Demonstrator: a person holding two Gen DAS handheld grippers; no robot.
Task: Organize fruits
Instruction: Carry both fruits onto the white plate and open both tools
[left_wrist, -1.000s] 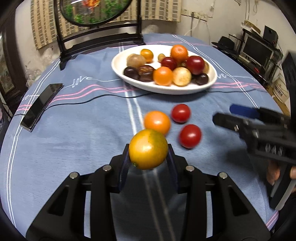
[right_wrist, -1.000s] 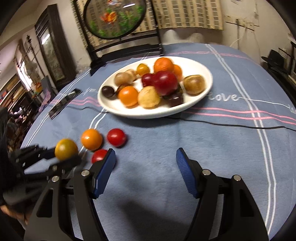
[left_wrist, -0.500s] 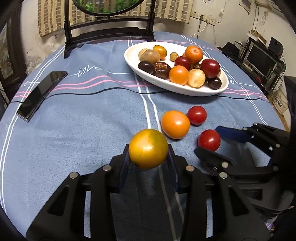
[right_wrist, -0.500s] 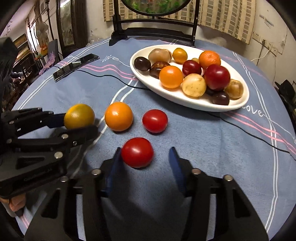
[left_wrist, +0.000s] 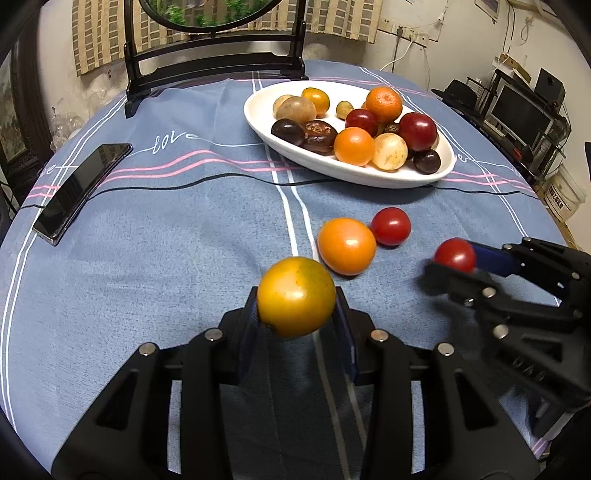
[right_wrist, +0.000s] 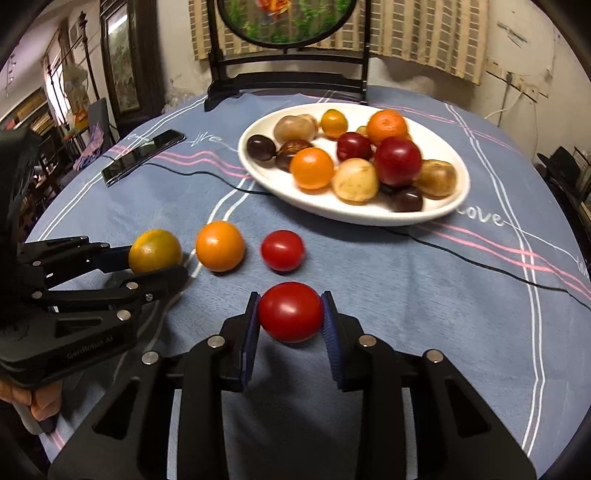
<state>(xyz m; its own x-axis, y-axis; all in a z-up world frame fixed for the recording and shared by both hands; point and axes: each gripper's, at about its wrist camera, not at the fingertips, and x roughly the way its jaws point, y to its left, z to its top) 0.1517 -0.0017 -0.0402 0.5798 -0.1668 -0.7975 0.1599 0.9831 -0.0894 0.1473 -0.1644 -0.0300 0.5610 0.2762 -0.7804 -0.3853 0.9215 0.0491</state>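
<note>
**Over the blue cloth, a fruit in each grip**

Between my left gripper's (left_wrist: 296, 317) pads sits a yellow-orange fruit (left_wrist: 295, 296), pinched on both sides and lifted clear of the tablecloth (left_wrist: 166, 258). My jaws on that side are drawn in to the fruit's width and press against it. My right gripper (right_wrist: 290, 325) has its blue pads tight on a red tomato (right_wrist: 290, 312), one pad at each flank, closed down as far as the fruit allows.

Just ahead of both grippers, an orange fruit (left_wrist: 346, 246) and a second red tomato (left_wrist: 390, 226) lie loose on the cloth, close beside each other. Farther back stands a white oval plate (left_wrist: 258, 110) heaped with mixed fruits: orange, red, dark purple and pale tan. A black cable (left_wrist: 221, 179) runs across the cloth in front of the plate, and a dark phone (left_wrist: 81, 192) lies off to the left.
</note>
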